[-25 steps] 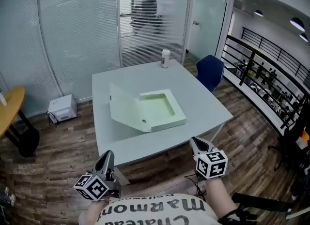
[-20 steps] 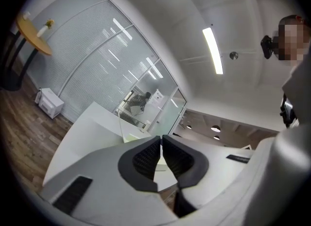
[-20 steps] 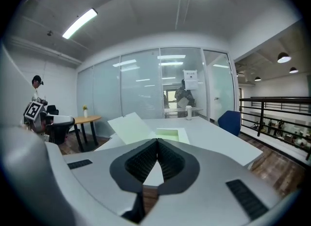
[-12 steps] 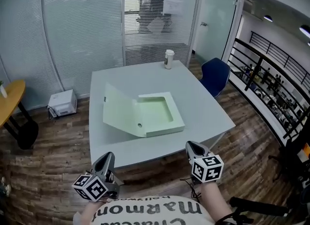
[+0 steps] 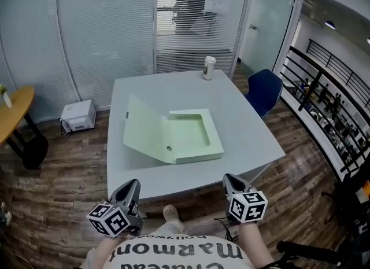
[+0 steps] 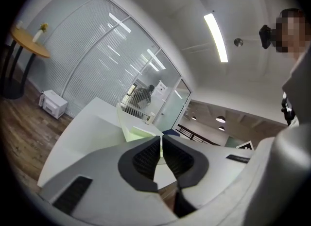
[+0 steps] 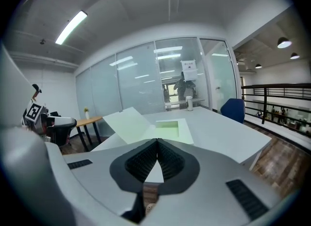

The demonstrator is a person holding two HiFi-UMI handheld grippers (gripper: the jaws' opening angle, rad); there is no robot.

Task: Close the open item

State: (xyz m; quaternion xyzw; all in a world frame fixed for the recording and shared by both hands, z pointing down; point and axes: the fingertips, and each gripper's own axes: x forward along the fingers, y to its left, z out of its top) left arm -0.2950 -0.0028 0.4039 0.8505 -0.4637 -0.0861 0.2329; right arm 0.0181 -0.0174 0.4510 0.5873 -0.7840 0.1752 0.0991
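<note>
My left gripper [image 5: 130, 184] and right gripper [image 5: 230, 179] have their jaws pressed together on nothing. Both are near me, short of the table's [image 5: 254, 129] near edge. The open green box [image 5: 193, 137] lies mid-table, well apart from them, with its lid [image 5: 141, 130] raised at left. My shirt [image 5: 179, 253] print shows "Marmon", upside down.

1. Mid-frame on the surface [image 5: 248, 129]: open box file [image 5: 193, 140], lid [image 5: 144, 132] tilted up at its left.
2. At the surface's far edge, upper centre: cup [image 5: 208, 67], well apart from the box file.
3. Right of the surface: chair [image 5: 265, 88].
4. Left of it, on the floor: small machine [image 5: 78, 114].
5. Below the near edge: left gripper [image 5: 132, 185] lower left, right gripper [image 5: 229, 179] lower right.
</note>
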